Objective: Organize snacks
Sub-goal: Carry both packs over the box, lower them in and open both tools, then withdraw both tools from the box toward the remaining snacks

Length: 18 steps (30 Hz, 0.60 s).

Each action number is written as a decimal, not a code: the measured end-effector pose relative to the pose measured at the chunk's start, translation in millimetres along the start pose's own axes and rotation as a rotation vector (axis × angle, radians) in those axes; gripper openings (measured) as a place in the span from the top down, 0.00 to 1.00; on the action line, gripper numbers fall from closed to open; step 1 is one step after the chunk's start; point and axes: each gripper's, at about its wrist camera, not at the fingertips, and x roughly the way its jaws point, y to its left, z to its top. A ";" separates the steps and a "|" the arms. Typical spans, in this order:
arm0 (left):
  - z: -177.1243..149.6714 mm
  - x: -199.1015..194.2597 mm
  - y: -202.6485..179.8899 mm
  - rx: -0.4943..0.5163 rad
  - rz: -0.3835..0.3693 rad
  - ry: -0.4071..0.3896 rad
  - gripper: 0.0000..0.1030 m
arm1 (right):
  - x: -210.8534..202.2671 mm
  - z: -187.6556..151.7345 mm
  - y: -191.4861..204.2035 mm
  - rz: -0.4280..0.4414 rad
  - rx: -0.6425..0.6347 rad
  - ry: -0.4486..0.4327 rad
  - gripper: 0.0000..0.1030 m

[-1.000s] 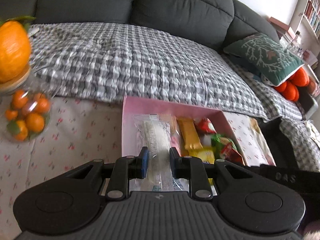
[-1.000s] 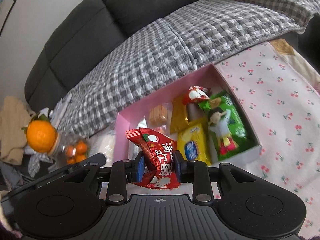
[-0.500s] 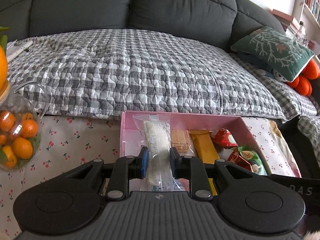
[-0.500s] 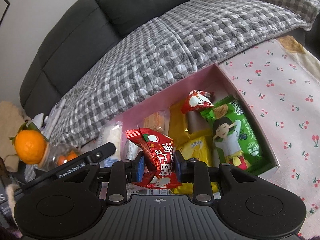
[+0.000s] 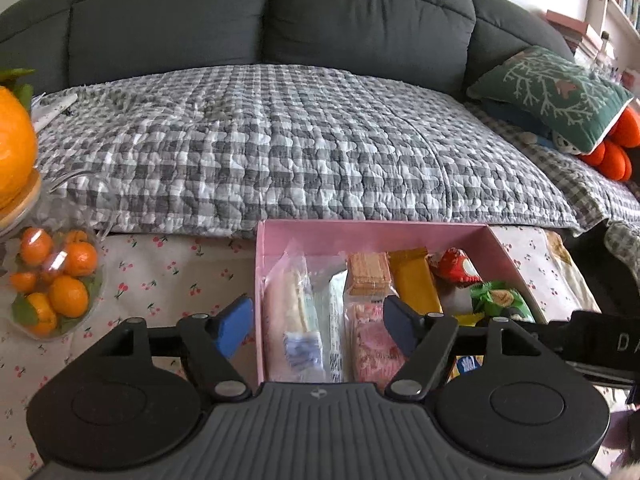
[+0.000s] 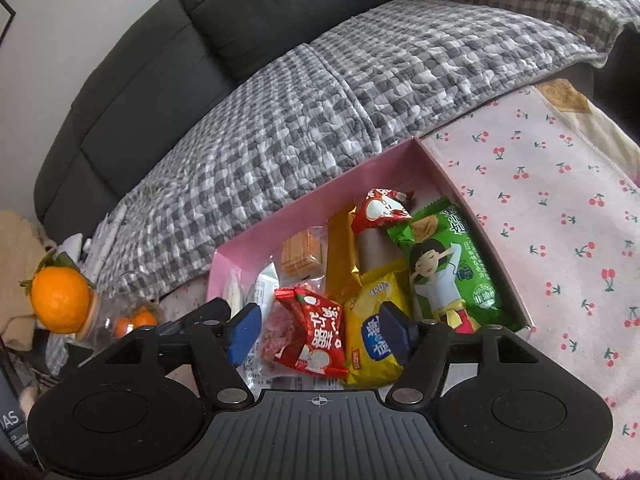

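A pink box [image 5: 376, 231] [image 6: 256, 240] on the cherry-print cloth holds several snack packets. My left gripper [image 5: 316, 326] hovers over the box's left end, its jaws opening; the long clear wafer packet [image 5: 294, 312] lies in the box below them, free of the pads. My right gripper [image 6: 318, 330] hangs over the box's near edge, jaws opening too. The red packet [image 6: 316, 334] rests between its fingers on the pile, no pad pressing it. A yellow packet [image 6: 372, 332] and a green packet [image 6: 444, 272] lie to its right.
A clear tub of small oranges [image 5: 52, 284] and a big orange-shaped lid [image 5: 12, 148] stand left of the box. A grey checked quilt [image 5: 280, 140] covers the dark sofa behind. A green cushion [image 5: 552, 92] lies far right.
Both grippers went from shut to open. The wafer packet dropped from the left jaws into the box. The red packet slipped from the right pads onto the snacks.
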 end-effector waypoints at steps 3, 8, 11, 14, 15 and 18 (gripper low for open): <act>-5.6 -11.3 2.7 -0.003 0.001 0.003 0.27 | -10.0 -3.5 1.9 0.000 -0.018 0.000 0.32; -16.6 -32.6 6.8 0.021 0.022 0.001 0.17 | -29.7 -11.0 9.0 -0.015 -0.078 -0.003 0.27; -21.9 -44.2 9.7 0.029 0.027 0.005 0.13 | -41.5 -15.6 13.0 -0.034 -0.109 -0.003 0.22; -28.0 -55.5 12.3 0.028 0.032 0.007 0.09 | -53.4 -20.9 18.4 -0.055 -0.144 -0.003 0.20; -29.7 -58.5 12.7 0.028 0.033 0.007 0.08 | -56.9 -23.0 20.3 -0.061 -0.157 -0.002 0.20; -37.0 -70.8 15.6 0.026 0.037 0.008 0.06 | -68.6 -31.0 27.6 -0.078 -0.194 -0.001 0.17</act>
